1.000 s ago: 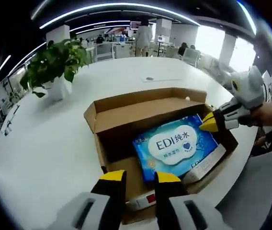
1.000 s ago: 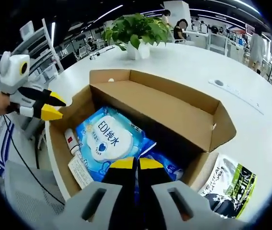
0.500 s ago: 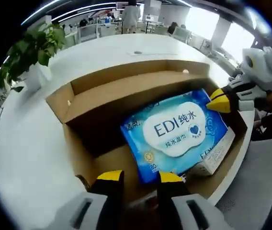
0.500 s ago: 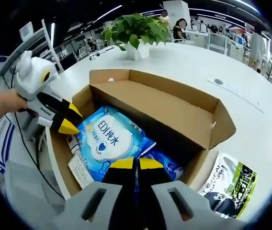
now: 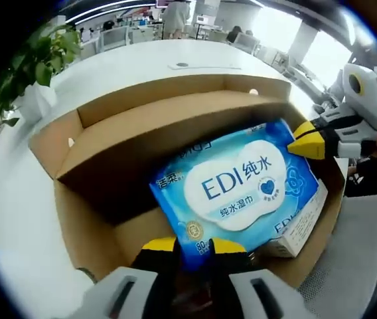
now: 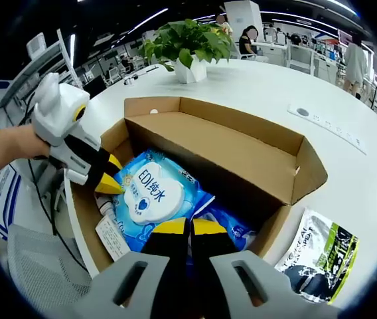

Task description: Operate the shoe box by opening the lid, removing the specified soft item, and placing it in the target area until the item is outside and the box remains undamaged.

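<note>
Where the wipes pack (image 5: 238, 193) overlaps, box contents (image 5: 300, 226) are hidden

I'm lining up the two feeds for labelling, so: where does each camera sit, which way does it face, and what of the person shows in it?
Left gripper view: rides the left gripper, facing along its jaws down into the open shoe box at the blue wipes pack; the right gripper enters from the right, with a bit of hand.
Right gripper view: rides the right gripper, looking into the box from the opposite end; the left gripper and a forearm enter from the left.
Shared: box, wipes pack, potted plant, white table.
</note>
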The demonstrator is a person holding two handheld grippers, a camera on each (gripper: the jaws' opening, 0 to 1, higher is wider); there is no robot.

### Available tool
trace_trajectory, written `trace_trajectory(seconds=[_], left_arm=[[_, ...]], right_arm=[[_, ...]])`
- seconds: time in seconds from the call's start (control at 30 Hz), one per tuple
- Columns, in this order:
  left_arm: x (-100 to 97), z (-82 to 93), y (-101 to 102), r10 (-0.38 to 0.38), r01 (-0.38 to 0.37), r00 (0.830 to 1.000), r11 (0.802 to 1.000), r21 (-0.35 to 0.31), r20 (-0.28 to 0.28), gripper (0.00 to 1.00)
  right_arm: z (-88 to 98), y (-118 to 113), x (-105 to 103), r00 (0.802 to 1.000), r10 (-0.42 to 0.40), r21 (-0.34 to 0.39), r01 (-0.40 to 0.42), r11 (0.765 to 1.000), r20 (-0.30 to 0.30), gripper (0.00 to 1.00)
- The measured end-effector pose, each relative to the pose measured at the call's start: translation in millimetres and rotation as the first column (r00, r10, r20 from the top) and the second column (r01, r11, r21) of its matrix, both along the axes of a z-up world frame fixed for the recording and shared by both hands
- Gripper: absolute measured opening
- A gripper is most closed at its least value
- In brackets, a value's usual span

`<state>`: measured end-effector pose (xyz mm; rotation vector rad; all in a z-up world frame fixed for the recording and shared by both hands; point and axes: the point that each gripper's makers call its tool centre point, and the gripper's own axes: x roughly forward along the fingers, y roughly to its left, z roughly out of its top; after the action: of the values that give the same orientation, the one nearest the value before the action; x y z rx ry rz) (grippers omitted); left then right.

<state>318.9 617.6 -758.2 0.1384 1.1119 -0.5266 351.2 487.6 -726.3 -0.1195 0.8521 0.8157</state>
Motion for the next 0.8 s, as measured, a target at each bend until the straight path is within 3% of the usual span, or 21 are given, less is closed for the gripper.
trace_trajectory(seconds=[0.13,0.8], left_arm=[[2.4,2.0,0,0.001,-0.001,1.000,1.000,-0.001,0.021,0.03],[-6.7,29.6,-1,0.104,-0.095,0.991,0.990,-0.100,0.088,0.00]], right_arm=[[0.1,-1,0,1.000,-0.004,-0.001,0.004,1.000,0.002,0.00],[19.7,-5,-4,0.999,-0.046,0.043,0.045,0.998,0.010,0.00]])
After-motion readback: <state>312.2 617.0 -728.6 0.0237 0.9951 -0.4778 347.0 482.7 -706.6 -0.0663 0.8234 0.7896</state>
